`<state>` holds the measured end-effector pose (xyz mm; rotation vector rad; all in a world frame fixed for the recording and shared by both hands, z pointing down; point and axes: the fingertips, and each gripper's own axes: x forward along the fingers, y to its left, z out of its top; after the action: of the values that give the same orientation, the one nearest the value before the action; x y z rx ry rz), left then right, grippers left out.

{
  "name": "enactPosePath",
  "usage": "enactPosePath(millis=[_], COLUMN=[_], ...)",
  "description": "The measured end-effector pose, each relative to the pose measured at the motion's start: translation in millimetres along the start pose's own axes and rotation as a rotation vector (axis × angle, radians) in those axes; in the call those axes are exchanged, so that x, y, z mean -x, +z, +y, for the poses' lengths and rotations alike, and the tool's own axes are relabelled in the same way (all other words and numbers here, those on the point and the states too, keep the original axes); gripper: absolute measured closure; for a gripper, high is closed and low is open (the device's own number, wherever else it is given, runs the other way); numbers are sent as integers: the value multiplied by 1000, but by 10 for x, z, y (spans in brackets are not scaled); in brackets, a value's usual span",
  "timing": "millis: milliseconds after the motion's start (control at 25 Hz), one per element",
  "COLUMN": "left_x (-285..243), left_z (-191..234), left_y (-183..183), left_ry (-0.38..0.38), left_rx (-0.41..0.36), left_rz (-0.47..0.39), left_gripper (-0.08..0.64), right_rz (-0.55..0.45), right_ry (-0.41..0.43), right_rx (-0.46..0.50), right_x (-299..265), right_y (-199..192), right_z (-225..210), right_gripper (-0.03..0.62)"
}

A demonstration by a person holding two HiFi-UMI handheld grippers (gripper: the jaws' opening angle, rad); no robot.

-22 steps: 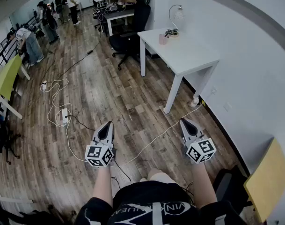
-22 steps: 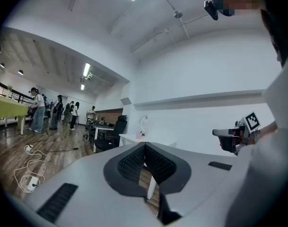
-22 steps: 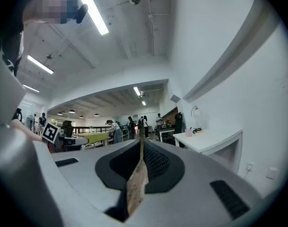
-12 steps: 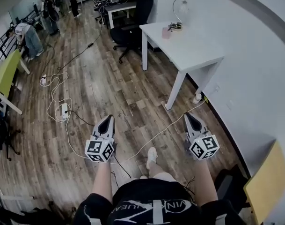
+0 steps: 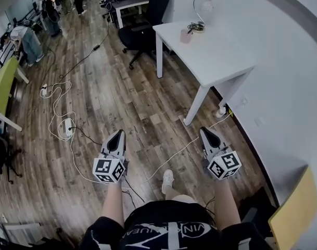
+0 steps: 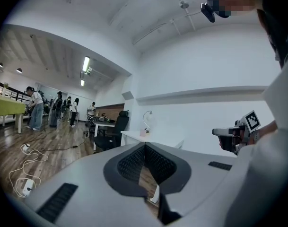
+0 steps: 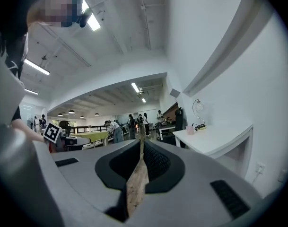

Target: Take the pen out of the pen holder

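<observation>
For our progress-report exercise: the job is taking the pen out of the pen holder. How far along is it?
Done: nothing. The pen holder stands at the far end of the white table; any pen is too small to see. In hand: nothing; the left gripper and right gripper point level over the floor, short of the table, jaws together, empty. Left: approach, grasp the pen, lift it out.

Bright, even light from ceiling strips (image 7: 94, 22); strong fisheye bending at edges.

Two grippers are showing: left gripper (image 5: 118, 133) lower left, right gripper (image 5: 204, 132) lower right. One table (image 5: 215, 56), upper right, is carrying one lamp (image 5: 205, 5) and one pink cup (image 5: 185, 36). One chair (image 5: 137, 35) is standing beside it. At least three people (image 5: 29, 45) are standing upper left.
</observation>
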<state>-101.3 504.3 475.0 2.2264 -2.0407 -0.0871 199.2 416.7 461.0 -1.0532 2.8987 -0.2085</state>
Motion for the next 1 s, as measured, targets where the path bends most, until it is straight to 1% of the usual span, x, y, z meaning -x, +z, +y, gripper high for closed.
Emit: enactPosePath(millis=[280,560,760,840,920,1000], left_x=[-568,-999,-1309,-1439,-1570,-1684], left_z=[184,312,498,516,498,457], left_y=[30,68,76,84,88,87], left_ry=[10,25,66,72,67,58], left_rx=[15,7,15,20,20,17], left_rz=[21,32,28,21,19,21], left_gripper=[546,546,546,546,546,546], right_rz=[29,34,32,31,30,27], right_ry=[-29,-39,-39,-42,-49,-58], right_rx=[30,-2,-27,-32,-40,-47], right_x=[-582,-974,-1167,-1218,-1267,-1297], right_y=[89,108,107,117,126,135], right_z=[-414,-813,-1133,-1268,-1387,-1486], right_gripper=[552,552,551,539,504,492])
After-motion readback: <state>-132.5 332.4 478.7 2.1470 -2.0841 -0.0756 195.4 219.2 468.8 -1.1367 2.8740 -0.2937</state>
